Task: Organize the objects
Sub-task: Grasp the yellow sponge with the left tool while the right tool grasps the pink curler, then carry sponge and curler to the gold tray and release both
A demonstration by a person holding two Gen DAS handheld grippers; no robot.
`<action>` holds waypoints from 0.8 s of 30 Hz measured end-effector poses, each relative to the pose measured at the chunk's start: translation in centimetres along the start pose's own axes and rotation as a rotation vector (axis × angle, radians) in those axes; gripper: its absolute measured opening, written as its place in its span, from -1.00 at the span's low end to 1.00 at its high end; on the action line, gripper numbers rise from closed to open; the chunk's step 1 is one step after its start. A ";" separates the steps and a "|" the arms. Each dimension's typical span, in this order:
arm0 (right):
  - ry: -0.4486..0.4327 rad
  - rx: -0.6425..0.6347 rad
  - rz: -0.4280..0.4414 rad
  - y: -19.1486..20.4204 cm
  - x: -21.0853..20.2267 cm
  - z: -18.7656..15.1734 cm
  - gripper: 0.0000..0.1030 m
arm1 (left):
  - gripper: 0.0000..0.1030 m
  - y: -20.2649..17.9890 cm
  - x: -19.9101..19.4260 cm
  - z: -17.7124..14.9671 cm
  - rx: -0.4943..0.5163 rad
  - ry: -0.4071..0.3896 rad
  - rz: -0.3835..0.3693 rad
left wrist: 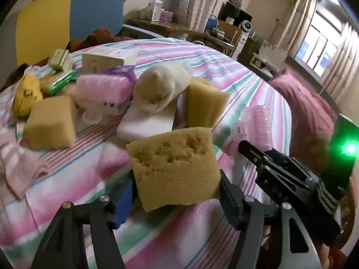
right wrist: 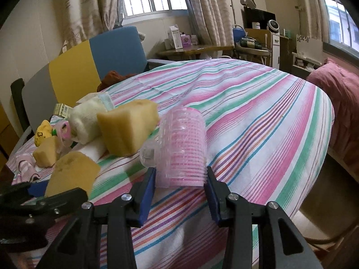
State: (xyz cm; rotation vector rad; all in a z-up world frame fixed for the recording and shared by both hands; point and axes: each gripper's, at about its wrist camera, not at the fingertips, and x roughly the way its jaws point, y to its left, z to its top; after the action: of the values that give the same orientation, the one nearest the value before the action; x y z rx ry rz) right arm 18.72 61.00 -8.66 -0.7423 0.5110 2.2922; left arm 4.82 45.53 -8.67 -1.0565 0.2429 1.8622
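Observation:
My left gripper (left wrist: 176,185) is shut on a tan sponge block (left wrist: 175,168) and holds it above the striped cloth; the same sponge shows in the right wrist view (right wrist: 71,174). My right gripper (right wrist: 180,179) is shut on a pink hair roller (right wrist: 181,148), also seen in the left wrist view (left wrist: 255,127). Two more tan sponges (left wrist: 51,123) (left wrist: 205,105), a cream cloth roll (left wrist: 161,87) on a white block (left wrist: 148,123), and another pink roller (left wrist: 103,87) lie in a pile at the left.
A yellow toy (left wrist: 27,94), a green packet (left wrist: 62,81), small boxes (left wrist: 103,60) and a pink-striped cloth (left wrist: 18,168) lie at the left of the striped table (right wrist: 258,116). A yellow and blue chair (right wrist: 94,60) stands behind. A pink cushion (right wrist: 336,103) is at the right.

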 end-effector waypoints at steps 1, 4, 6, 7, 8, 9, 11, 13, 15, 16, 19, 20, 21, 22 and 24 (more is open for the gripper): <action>-0.001 -0.001 -0.001 0.0 0.0 0.0 -0.16 | 0.31 0.3 -0.4 -0.4 -0.005 -0.008 -0.009; -0.007 0.018 0.002 -0.1 -0.2 0.0 -0.18 | 0.29 0.6 -1.2 -1.4 0.012 -0.024 -0.011; -0.005 0.025 -0.003 -0.1 -0.4 0.0 -0.18 | 0.28 0.9 -1.9 -2.1 0.019 -0.033 -0.005; -0.004 0.025 -0.007 0.0 -0.6 0.0 -0.18 | 0.27 1.2 -2.4 -2.5 0.009 -0.037 -0.005; -0.003 0.027 -0.006 0.0 -0.8 -0.1 -0.18 | 0.27 1.4 -2.9 -2.7 -0.005 -0.041 -0.014; -0.002 0.033 0.000 0.1 -1.0 -0.1 -0.18 | 0.27 1.7 -3.3 -3.0 -0.024 -0.044 -0.030; 0.003 0.043 0.017 0.2 -1.6 -0.4 -0.19 | 0.27 2.3 -4.2 -3.6 -0.055 -0.053 -0.049; 0.011 0.040 0.029 0.6 -2.0 -0.6 -0.19 | 0.27 2.5 -4.9 -3.8 -0.065 -0.059 -0.055; 0.023 0.034 0.041 1.1 -2.4 -0.9 -0.19 | 0.27 2.9 -5.7 -4.7 -0.064 -0.057 -0.057; 0.028 0.032 0.047 1.3 -2.6 -1.1 -0.19 | 0.27 3.1 -6.2 -5.2 -0.065 -0.055 -0.063; 0.047 0.037 0.078 2.1 -3.3 -1.5 -0.19 | 0.27 3.7 -7.4 -6.1 -0.068 -0.051 -0.068; 0.048 0.035 0.089 2.5 -3.6 -1.7 -0.19 | 0.27 3.8 -7.9 -6.4 -0.069 -0.054 -0.075; 0.050 0.030 0.100 2.9 -3.9 -1.9 -0.19 | 0.27 4.0 -8.5 -6.8 -0.069 -0.058 -0.081; 0.051 0.019 0.111 3.5 -4.2 -2.1 -0.20 | 0.27 4.1 -9.2 -7.0 -0.065 -0.064 -0.080; 0.052 0.000 0.138 4.6 -5.0 -2.4 -0.20 | 0.27 4.5 -10.3 -7.5 -0.060 -0.079 -0.078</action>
State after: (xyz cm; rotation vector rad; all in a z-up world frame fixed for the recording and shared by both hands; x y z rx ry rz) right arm 19.51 54.13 -6.68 -0.7903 0.6030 2.4055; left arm 7.27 32.43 -6.64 -1.0162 0.0984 1.8462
